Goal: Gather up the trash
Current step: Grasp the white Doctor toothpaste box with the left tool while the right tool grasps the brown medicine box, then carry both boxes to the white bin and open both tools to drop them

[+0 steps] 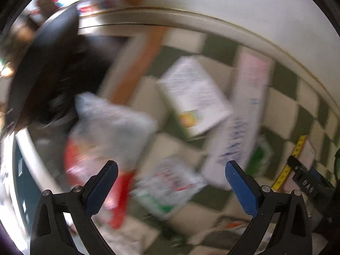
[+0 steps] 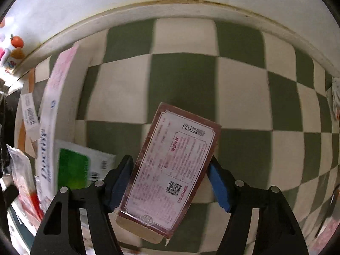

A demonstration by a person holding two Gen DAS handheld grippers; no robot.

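My right gripper [image 2: 170, 159] points down over a green and cream checkered floor [image 2: 182, 85]. It is shut on a dark red carton [image 2: 170, 170] with a pale printed label, both blue pads against its long sides. My left gripper [image 1: 171, 163] stands wide open with nothing between its fingers. It hangs over blurred litter: a crumpled plastic bag with red print [image 1: 102, 131], a flat printed packet [image 1: 170, 187], a white box [image 1: 193, 97] and a long white and pink box [image 1: 244, 110].
A long white box [image 2: 53, 116], a green and white packet [image 2: 74, 165] and a small barcoded box [image 2: 29, 112] lie left of the carton. A white skirting board [image 2: 170, 10] bounds the floor. A dark bulky shape [image 1: 53, 74] fills the left; a yellow tape [image 1: 291, 163] lies right.
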